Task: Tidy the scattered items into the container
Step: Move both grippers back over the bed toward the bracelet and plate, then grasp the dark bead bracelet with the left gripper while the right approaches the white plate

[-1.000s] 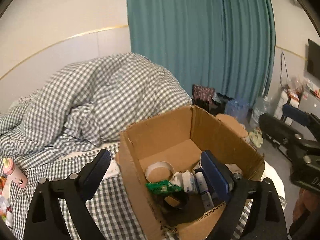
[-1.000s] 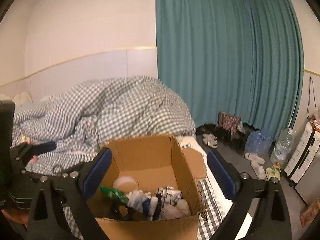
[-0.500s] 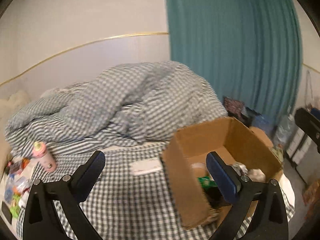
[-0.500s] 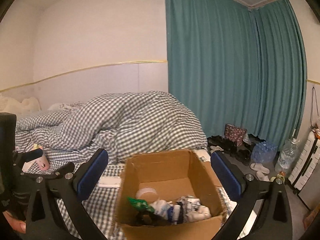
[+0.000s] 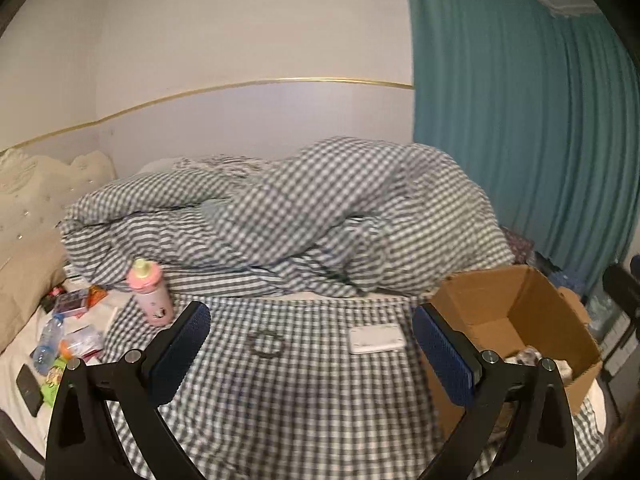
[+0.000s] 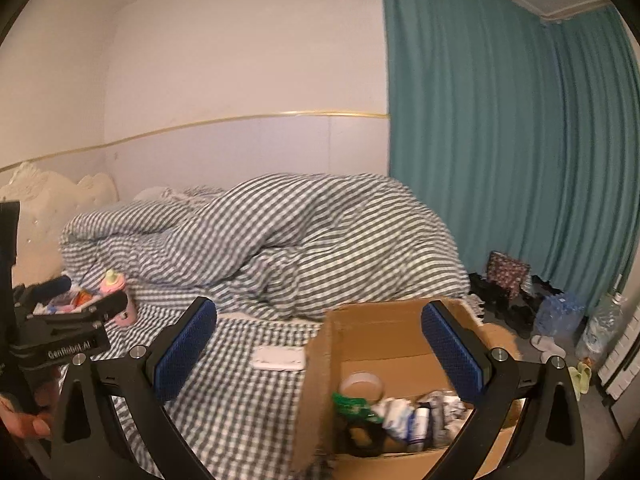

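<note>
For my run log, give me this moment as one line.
left gripper: open, empty | right gripper: open, empty | cardboard box: partly filled | pink bottle, white case: on bed

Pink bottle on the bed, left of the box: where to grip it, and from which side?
Grip the pink bottle across its straight-sided body, below the pale green cap. It stands upright on the checked sheet, so probably come in level from the front with the left gripper, fingers either side. The snack clutter crowds its left side.
</note>
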Motion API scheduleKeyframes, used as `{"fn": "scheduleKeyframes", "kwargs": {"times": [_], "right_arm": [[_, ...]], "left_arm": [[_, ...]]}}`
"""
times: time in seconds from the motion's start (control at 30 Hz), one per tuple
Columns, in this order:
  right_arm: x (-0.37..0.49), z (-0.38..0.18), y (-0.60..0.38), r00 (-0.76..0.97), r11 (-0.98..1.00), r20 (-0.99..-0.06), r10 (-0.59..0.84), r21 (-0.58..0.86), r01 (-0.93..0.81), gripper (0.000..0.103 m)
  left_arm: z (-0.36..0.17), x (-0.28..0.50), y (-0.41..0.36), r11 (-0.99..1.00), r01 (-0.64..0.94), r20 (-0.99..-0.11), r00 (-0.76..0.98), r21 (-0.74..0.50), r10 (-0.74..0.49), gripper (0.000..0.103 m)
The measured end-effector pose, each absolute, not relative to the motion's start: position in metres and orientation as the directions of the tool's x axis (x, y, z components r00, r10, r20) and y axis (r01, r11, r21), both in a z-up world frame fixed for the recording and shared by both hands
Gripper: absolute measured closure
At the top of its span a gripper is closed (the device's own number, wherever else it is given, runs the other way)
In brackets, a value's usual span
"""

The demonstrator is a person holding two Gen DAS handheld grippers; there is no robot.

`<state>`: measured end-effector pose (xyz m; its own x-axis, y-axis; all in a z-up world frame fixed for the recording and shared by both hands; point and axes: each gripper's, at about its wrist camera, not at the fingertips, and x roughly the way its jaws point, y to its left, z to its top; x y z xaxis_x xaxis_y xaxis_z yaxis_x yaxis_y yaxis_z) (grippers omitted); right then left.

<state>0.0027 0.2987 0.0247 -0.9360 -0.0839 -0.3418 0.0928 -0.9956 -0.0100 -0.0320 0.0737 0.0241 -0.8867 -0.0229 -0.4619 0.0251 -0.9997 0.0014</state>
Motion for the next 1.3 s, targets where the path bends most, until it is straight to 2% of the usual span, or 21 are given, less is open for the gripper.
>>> {"fn": "scheduleKeyframes", "kwargs": {"times": [0.13,0.3,1.3], "right_arm": [[-0.008,0.015,0.276,-0.92,-0.991,-0.374,-0.117,-0.015,0.132,0.0],[-0.021,0.003,0.25,-0.901,-0.984,-0.404,-0.156,-0.017,0.178,0.0],[-0.148,-0.134,0.15,-0.697,-0.942,-0.668,-0.261,0.019,0.335,0.0]], "left_arm": [[0.022,-0.033,0.044,-0.998,0.059,-0.471,-0.881,-0.027,-0.039,0.0],[0.018,-0.032,0.011,-0.996,0.017,-0.465,-0.885,-0.092,0.028,0.0],[-0.084,-0.123,-0.076,-0.988,0.146,-0.64,-0.764,-0.057,-0.076,0.0]]}}
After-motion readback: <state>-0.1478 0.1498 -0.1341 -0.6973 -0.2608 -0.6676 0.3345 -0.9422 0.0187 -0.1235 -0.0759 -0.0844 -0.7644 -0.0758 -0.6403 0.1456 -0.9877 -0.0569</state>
